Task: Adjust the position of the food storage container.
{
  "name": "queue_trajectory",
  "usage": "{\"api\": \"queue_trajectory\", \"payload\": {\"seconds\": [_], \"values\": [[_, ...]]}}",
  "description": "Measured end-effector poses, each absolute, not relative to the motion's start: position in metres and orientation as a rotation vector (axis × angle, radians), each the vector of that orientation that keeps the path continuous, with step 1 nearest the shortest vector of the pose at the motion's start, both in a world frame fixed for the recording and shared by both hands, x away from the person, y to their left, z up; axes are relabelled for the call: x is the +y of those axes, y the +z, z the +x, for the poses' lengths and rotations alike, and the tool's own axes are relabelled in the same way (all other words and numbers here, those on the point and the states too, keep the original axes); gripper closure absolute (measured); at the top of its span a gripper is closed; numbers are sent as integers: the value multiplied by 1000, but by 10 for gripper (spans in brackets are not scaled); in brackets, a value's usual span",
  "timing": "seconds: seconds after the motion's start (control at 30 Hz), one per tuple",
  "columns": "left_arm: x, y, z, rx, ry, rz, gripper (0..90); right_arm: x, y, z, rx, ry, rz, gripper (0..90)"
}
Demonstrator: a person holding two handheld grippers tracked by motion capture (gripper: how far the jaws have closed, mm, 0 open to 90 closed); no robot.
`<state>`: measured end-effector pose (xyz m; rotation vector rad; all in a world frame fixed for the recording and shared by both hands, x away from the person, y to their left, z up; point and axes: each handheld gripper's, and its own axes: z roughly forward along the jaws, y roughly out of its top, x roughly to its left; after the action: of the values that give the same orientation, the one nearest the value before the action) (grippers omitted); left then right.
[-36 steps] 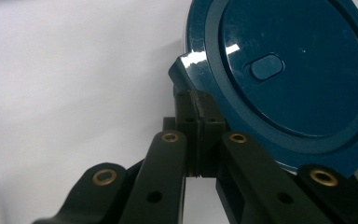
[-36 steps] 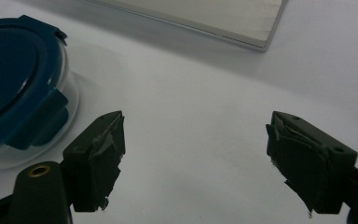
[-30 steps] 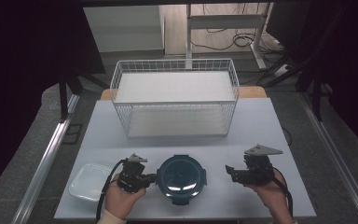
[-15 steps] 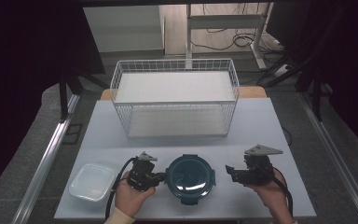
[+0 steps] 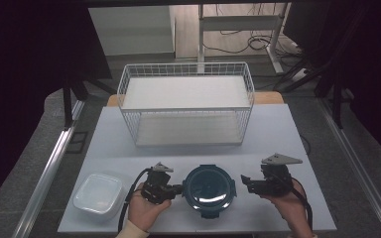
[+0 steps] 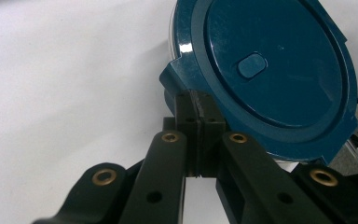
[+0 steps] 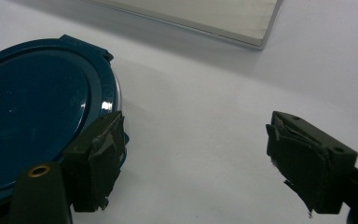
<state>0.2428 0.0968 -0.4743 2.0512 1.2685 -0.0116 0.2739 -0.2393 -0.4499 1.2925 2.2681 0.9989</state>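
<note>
A round dark-blue container [image 5: 209, 184] with a clip-on lid sits near the front edge of the white table [image 5: 297, 134], about midway along it; the lid is on, so nothing of its contents can be seen. In the left gripper view the lid [image 6: 279, 70] shows a small oval button at its centre and flat tabs around its rim. The left gripper [image 5: 174, 188], held in the person's left hand [image 5: 144, 210], has its jaws pressed together with no gap, their tips touching the tab on the container's left side; whether the tab is actually pinched between them I cannot tell. The right gripper [image 5: 243, 181], in the right hand [image 5: 287, 206], is just beside the container's right side with its jaws spread wide and nothing between them; in the right gripper view one jaw lies right against the lid's rim [image 7: 114, 100]. Toward the front left corner lies a square translucent plastic tub [image 5: 99, 195], its contents unreadable. A white wire basket [image 5: 186, 106] stands toward the back edge, with only its pale flat floor visible inside
</note>
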Motion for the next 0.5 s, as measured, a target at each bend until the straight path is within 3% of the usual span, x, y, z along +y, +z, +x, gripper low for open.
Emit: {"api": "queue_trajectory", "payload": {"seconds": [0.17,0.33,0.5], "values": [[102,-477,245,1253,-57,2001,893,-242,-449,273,2259,1002,1301,190],[105,-467,238,1235,72,1956,823,-246,-446,272,2244,1013,1303,190],[110,-457,232,1199,94,1932,513,-252,-445,271,2234,1022,1320,190]]}}
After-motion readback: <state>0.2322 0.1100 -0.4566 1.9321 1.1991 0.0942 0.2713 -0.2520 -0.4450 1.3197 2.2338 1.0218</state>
